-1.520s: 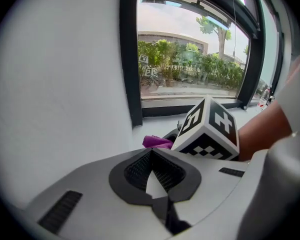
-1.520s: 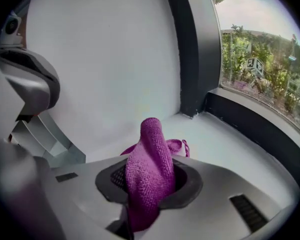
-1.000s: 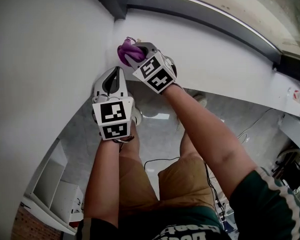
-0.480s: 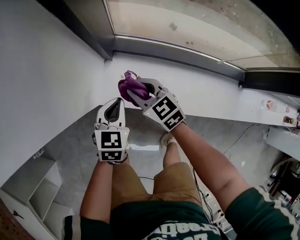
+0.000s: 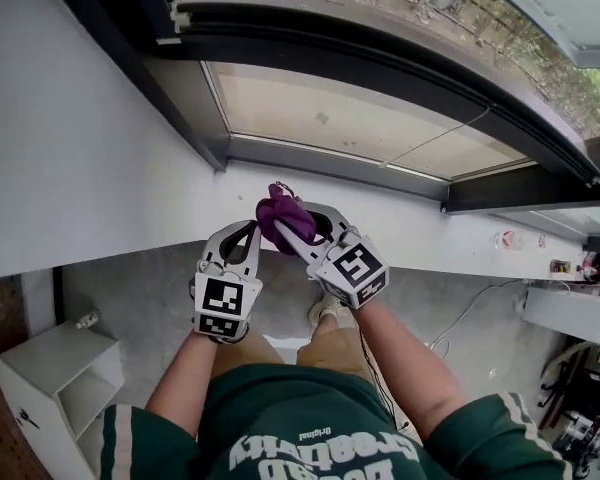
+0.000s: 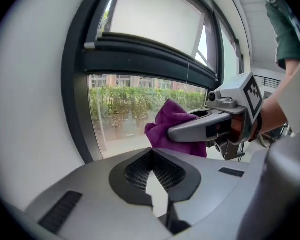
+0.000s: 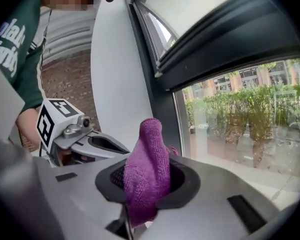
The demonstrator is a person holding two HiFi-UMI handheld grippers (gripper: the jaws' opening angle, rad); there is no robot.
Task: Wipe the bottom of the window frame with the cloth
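Right gripper (image 5: 296, 234) is clamping tight on the purple cloth (image 5: 282, 211), holding it by the white sill (image 5: 410, 218), near the frame (image 5: 320, 155). Left gripper (image 5: 248, 230) is hanging just beside it, jaws pinched together, gripping nothing.

The grey floor (image 5: 140, 278) carries a white open shelf unit (image 5: 50, 373) at lower left, thin cables (image 5: 467, 313) toward the right, and the person's shoe (image 5: 327, 311) between them.
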